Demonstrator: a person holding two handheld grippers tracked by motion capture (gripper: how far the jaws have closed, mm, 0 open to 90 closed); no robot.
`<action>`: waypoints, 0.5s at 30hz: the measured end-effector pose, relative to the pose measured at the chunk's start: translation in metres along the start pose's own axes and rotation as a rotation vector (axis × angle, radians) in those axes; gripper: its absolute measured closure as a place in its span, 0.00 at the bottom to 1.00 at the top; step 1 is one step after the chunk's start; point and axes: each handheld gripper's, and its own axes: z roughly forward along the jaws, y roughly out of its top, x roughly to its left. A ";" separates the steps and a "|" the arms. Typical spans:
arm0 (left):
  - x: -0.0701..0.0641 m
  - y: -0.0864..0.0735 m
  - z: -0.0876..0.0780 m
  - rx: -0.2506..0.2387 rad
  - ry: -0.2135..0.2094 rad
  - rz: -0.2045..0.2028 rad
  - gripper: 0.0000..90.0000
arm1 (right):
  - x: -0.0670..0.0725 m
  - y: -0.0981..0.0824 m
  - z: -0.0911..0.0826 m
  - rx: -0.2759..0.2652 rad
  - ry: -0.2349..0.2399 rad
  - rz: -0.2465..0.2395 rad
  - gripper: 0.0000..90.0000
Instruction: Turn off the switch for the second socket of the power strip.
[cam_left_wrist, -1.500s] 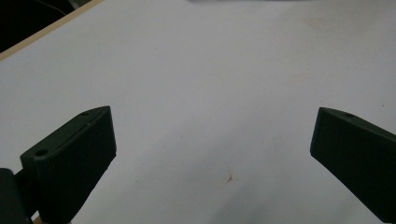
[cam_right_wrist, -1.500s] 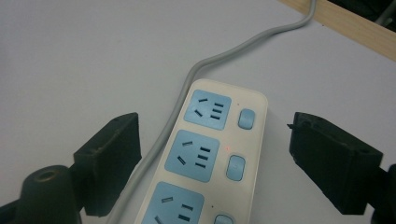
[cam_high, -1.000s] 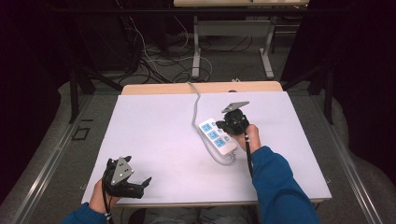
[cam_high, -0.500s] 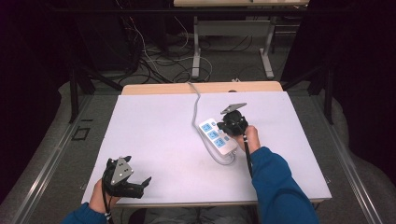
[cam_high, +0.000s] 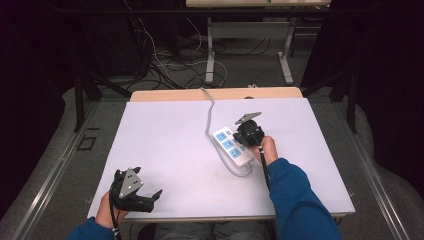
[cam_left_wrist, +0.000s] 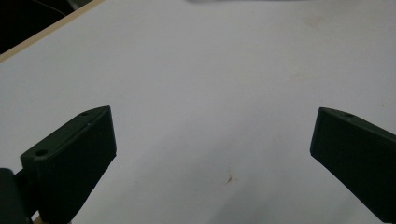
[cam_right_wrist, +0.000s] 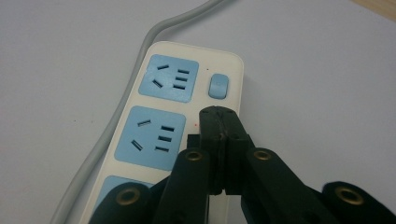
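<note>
A light, rigid plastic power strip (cam_right_wrist: 180, 112) lies flat; the right gripper (cam_right_wrist: 219, 122), jaws together, hovers beside its small switch (cam_right_wrist: 218, 86), best pressed by the tips

Closed right gripper (cam_right_wrist: 219, 116) over power strip (cam_right_wrist: 187, 107)

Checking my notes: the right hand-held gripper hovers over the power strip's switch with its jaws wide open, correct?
Not quite. The right hand-held gripper is over the power strip near its switch, but its jaws are shut, as the right gripper view shows.
</note>
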 end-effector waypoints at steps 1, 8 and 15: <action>0.000 0.000 0.000 0.000 0.000 -0.001 0.00 | 0.000 0.000 0.000 0.004 0.004 0.000 1.00; 0.000 0.000 0.000 0.000 -0.001 0.000 0.00 | 0.001 -0.001 0.002 0.020 -0.006 0.001 1.00; 0.000 0.000 0.000 0.001 0.000 0.006 0.00 | -0.001 -0.001 0.003 0.009 0.008 0.007 1.00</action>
